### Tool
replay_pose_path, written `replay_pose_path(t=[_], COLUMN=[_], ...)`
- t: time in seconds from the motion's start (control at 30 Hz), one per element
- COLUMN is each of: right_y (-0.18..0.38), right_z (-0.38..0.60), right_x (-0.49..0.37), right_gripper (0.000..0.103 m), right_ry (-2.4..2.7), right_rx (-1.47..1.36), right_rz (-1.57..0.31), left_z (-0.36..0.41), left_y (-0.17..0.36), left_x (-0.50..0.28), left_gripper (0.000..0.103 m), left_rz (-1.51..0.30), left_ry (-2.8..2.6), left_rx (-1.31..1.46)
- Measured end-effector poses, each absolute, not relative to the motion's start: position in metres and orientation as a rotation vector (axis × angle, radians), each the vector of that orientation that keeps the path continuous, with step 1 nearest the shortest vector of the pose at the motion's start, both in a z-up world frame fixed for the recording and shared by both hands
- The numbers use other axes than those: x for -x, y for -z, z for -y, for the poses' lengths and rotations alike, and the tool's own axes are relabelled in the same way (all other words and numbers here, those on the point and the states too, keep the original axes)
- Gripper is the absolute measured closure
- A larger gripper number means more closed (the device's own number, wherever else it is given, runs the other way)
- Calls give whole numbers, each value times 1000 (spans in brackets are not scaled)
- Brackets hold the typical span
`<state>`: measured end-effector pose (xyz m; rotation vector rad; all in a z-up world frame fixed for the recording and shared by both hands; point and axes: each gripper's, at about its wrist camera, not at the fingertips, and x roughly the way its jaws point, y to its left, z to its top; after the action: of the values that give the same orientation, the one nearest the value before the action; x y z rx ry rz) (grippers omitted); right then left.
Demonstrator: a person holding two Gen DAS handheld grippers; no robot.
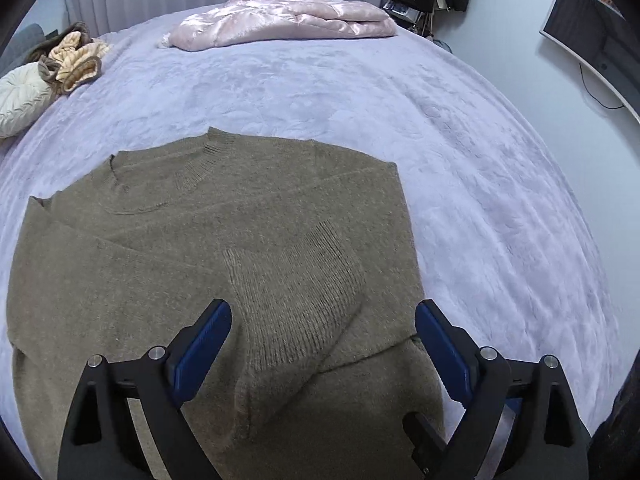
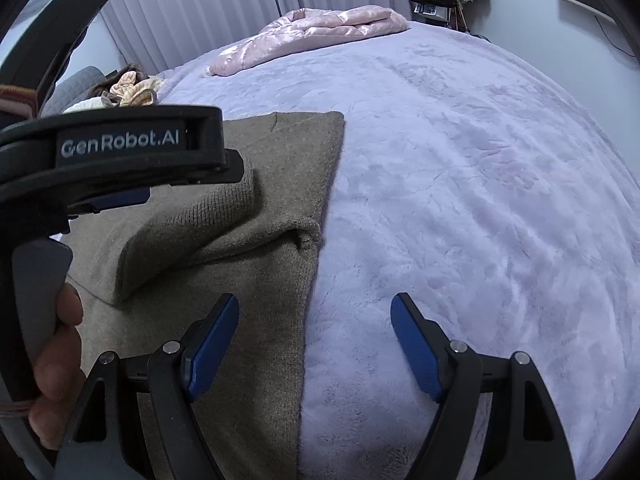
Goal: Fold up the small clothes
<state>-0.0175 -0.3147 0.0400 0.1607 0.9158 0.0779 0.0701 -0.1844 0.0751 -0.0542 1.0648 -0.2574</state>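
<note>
The left claw [image 1: 323, 320] hangs wide open above the sweater [image 1: 168, 264], its blue pads [image 1: 202, 346] spread to either side of a ribbed cuff [image 1: 296, 300] and holding nothing. That cuff belongs to a sleeve folded in across the sweater's body. The right claw [image 2: 315, 316] is open too and grips nothing: one pad sits over the sweater's straight right edge, the other over bare blanket [image 2: 480, 200]. From the right wrist view the left claw's black body shows close by on the left, marked GenRobot.AI, with a hand [image 2: 56, 360] around its grip.

The sweater, olive-brown knit, lies flat on the near part of the bed, neckline [image 1: 192, 176] pointing away. The lilac blanket covers the whole bed. At the far end lies a folded pink quilt [image 1: 280, 16]. At the far left edge sits a pile of cream and tan clothes [image 1: 60, 64].
</note>
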Motion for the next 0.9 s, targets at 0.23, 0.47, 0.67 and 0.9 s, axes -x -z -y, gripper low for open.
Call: replay_pose_path(t=[0.23,0.47,0.67,0.9], right_y=[-43,-63,-68,-36], right_z=[318,296,243,231], right_x=[18,-6,-26,-45], right_gripper=[22,22,22,32], right_ry=[-99,-186,-259,-121], right_rx=[-203,-213,-184,-120], right_rz=[-907,-886,-926,-1000], left_z=[142,75,28,7], left_y=[-91,-84,-47,-34], left_x=[-67,-73,-78,-68], left_gripper=[9,9,9,9], left_rz=[-1038,-1040,-1120,-1116], left_ry=[280,104,-9,-5], left_rx=[166,208,269,188])
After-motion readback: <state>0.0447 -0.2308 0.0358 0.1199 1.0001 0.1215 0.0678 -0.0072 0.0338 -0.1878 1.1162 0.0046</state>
